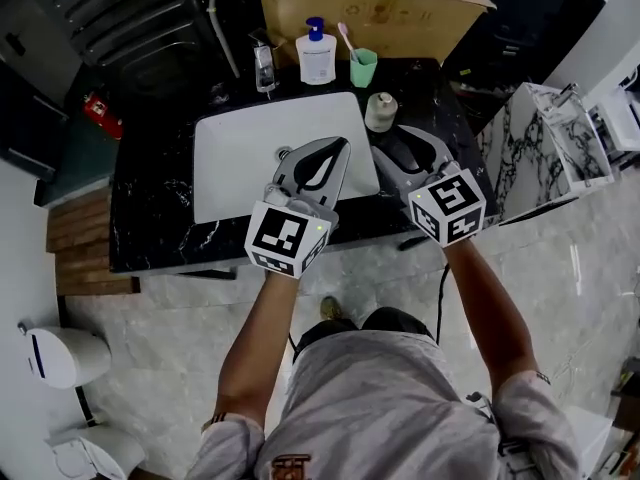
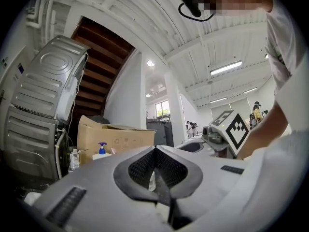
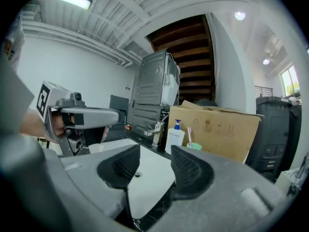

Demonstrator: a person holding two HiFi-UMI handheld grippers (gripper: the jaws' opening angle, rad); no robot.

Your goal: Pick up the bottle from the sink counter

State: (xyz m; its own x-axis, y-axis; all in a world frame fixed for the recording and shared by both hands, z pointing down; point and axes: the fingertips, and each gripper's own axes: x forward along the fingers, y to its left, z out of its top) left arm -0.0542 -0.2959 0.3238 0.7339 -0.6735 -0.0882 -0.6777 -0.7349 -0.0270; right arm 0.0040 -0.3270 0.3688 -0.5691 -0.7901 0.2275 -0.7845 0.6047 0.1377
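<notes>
Head view: bottle [image 1: 316, 58] likely light, slick plastic; grip mid-body. Right gripper [image 3: 155, 152] spread, empty; left gripper [image 2: 154, 150] pressed together.

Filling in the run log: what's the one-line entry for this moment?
pre-grasp | left tongs shut, empty | right tongs open, empty | pump bottle untouched on counter

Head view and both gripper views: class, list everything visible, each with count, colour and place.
counter: one, black marbled, centre
sink: one, white, set in counter
faucet: one, chrome, behind sink
pump bottle: one, white with blue pump, counter's back
cup: one, green, right of pump bottle
toothbrush: one, pink, in cup
round container: one, off-white, counter right of sink
cardboard box: one, brown, behind counter
toilet: one, white, floor lower left
left gripper: one, grey, shut, over sink's front
right gripper: one, grey, open and empty, over counter's right
</notes>
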